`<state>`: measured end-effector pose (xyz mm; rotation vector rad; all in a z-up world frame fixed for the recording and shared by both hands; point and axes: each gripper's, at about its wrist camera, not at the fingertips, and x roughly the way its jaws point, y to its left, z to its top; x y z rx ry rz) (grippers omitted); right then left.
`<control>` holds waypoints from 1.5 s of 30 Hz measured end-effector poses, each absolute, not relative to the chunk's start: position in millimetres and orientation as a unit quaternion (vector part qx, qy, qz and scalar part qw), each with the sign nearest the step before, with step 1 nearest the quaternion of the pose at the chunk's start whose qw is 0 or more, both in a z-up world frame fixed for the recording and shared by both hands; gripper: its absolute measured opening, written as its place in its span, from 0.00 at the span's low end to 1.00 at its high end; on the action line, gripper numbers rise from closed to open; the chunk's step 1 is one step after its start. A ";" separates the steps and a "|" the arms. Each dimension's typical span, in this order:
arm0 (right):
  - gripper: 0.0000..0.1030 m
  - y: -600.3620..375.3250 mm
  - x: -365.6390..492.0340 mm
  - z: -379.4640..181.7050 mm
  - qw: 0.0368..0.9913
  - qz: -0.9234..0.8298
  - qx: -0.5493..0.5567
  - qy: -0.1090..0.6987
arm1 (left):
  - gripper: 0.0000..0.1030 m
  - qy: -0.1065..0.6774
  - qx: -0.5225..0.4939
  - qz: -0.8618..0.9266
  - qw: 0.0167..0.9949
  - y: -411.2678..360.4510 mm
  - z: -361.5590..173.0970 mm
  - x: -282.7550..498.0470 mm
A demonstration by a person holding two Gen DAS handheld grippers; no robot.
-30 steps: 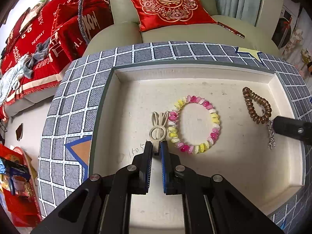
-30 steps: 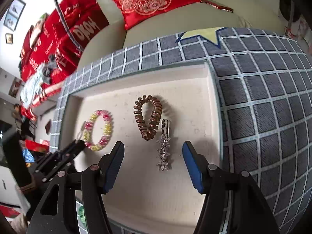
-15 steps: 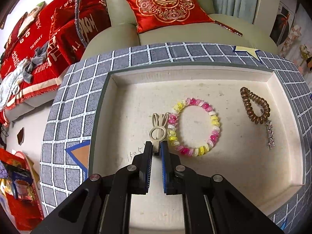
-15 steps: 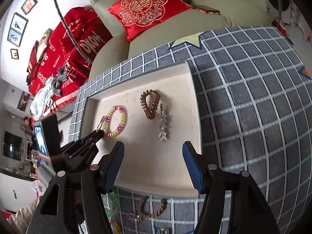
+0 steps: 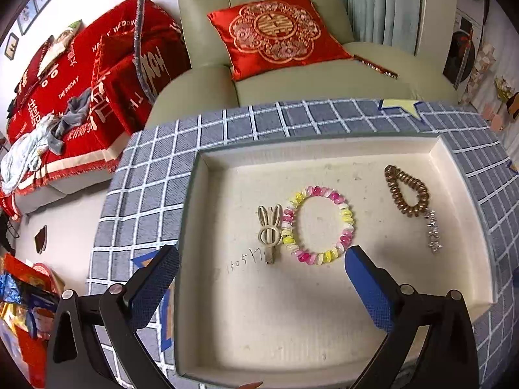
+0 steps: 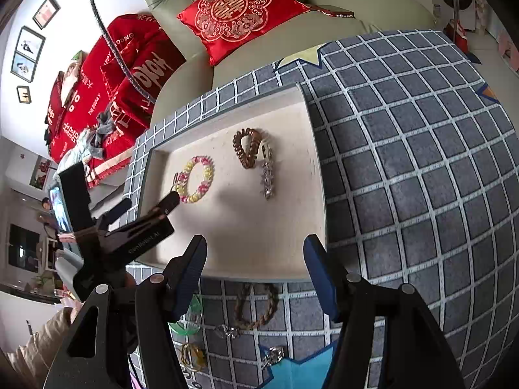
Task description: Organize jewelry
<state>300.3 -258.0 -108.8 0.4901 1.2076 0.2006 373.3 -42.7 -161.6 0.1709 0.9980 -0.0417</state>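
Note:
A cream tray (image 5: 324, 340) (image 6: 246, 227) lies on a grey checked mat. In it lie a beige rabbit hair clip (image 5: 270, 233), a pink and yellow bead bracelet (image 5: 319, 225) (image 6: 198, 179), a brown spiral hair tie (image 5: 407, 191) (image 6: 247, 147) and a silver star clip (image 5: 433, 231) (image 6: 267, 175). My left gripper (image 5: 259, 270) is open and empty, just near of the rabbit clip. My right gripper (image 6: 254, 256) is open and empty above the tray's near edge. Loose jewelry lies on the mat near it: a braided brown bracelet (image 6: 256, 306), a green piece (image 6: 186, 321) and small metal pieces (image 6: 227, 330).
A green armchair with a red cushion (image 5: 279, 32) stands behind the mat. A sofa under red cloth (image 5: 81, 81) is at the left. The left gripper's body (image 6: 129, 233) shows in the right wrist view, left of the tray.
My left gripper has opened, let go of the rabbit clip in the tray and drawn back. My right gripper has pulled back to the tray's near edge.

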 end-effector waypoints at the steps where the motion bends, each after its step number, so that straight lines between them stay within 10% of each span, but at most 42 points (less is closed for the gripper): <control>1: 0.82 -257.4 297.1 -108.1 0.792 0.093 0.228 0.559 | 1.00 0.475 0.083 -0.020 0.876 -41.3 -158.6 370.7; 5: 1.00 -253.5 283.5 -100.7 0.808 0.093 0.223 0.538 | 1.00 0.466 0.084 -0.022 0.881 -31.9 -147.6 350.3; 45: 0.92 -203.1 206.1 -168.2 0.736 0.011 0.142 0.662 | 1.00 0.582 0.014 -0.013 0.813 18.3 -209.5 247.8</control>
